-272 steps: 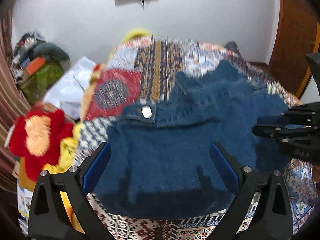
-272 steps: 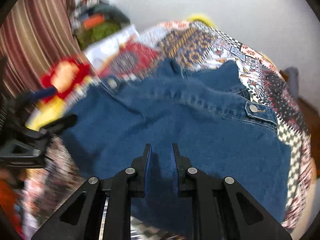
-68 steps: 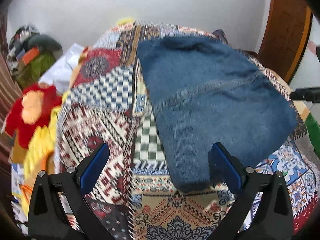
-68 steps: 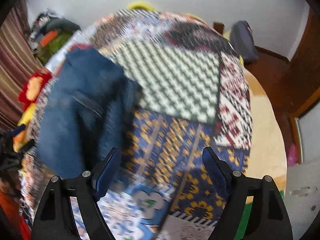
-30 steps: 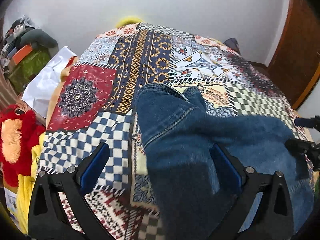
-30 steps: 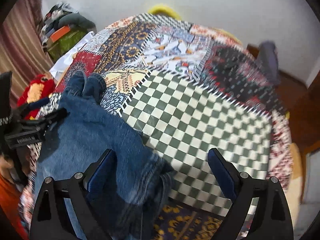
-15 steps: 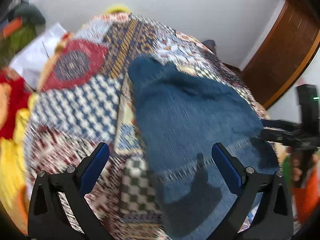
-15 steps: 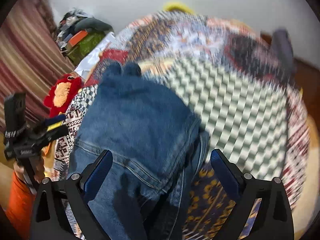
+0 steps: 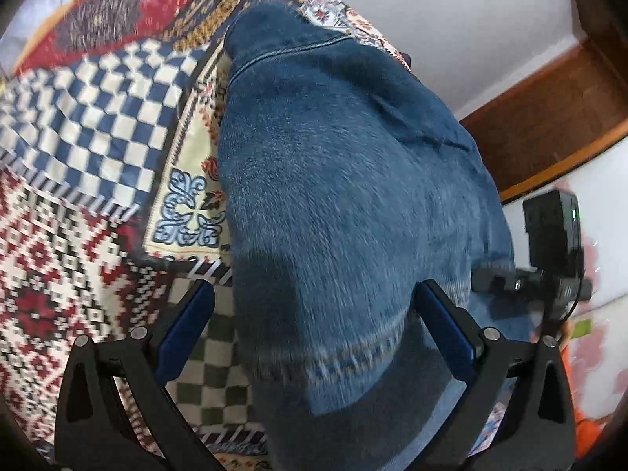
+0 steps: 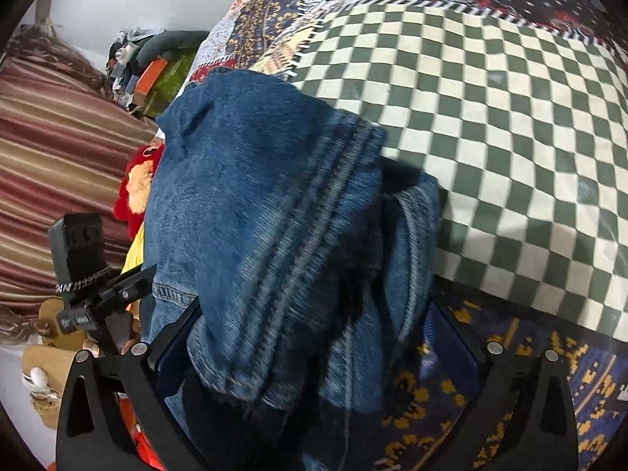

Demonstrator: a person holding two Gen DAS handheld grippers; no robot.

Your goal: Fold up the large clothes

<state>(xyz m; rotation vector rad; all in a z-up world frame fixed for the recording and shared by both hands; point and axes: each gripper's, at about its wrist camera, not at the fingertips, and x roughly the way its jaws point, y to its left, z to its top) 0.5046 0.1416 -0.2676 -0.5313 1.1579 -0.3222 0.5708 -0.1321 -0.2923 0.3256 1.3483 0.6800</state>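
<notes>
Folded jeans (image 9: 345, 212) lying bundled on the patchwork bed (image 9: 98, 117). Left gripper (image 9: 314, 325) wide open astride the near hem, holding nothing; right gripper (image 10: 310, 337) opening around the bundle's thick end. Best to lower evenly, pinch all layers.

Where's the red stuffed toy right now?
In the right wrist view, the red stuffed toy peeks out left of the folded blue denim garment, in front of the striped curtain.
</notes>
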